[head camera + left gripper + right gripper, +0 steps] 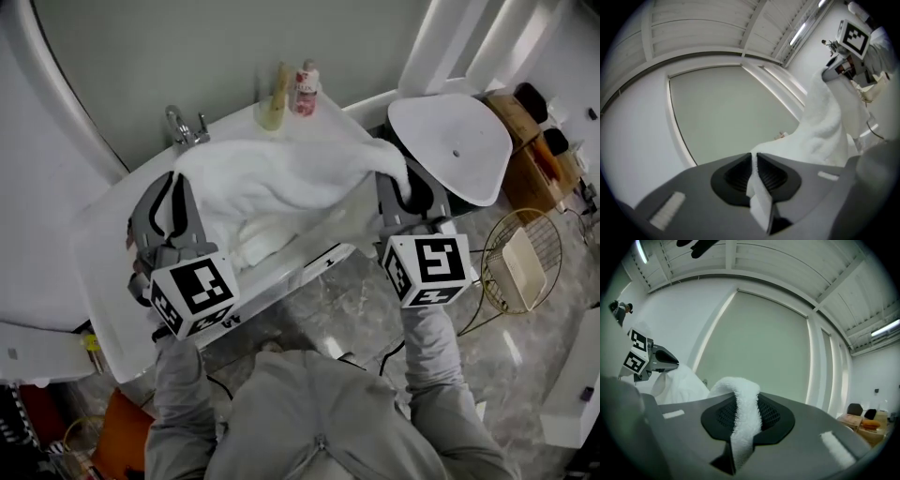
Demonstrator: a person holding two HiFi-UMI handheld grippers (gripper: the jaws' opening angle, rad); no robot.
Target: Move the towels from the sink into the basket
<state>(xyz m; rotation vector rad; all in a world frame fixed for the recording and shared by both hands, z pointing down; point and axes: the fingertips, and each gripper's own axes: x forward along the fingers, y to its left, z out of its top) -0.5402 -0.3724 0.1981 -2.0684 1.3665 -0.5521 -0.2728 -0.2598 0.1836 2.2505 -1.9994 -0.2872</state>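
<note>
A white towel hangs stretched between my two grippers above the white sink. My left gripper is shut on the towel's left corner; in the left gripper view the towel's thin edge is pinched between the jaws. My right gripper is shut on the right corner, where a thick fold of towel sits between the pads. More white towel lies in the sink below. The gold wire basket stands on the floor at the right.
A chrome faucet and two bottles stand at the back of the sink counter. A white oval basin lies beyond the right gripper. Wooden furniture is at the far right, with marble floor below.
</note>
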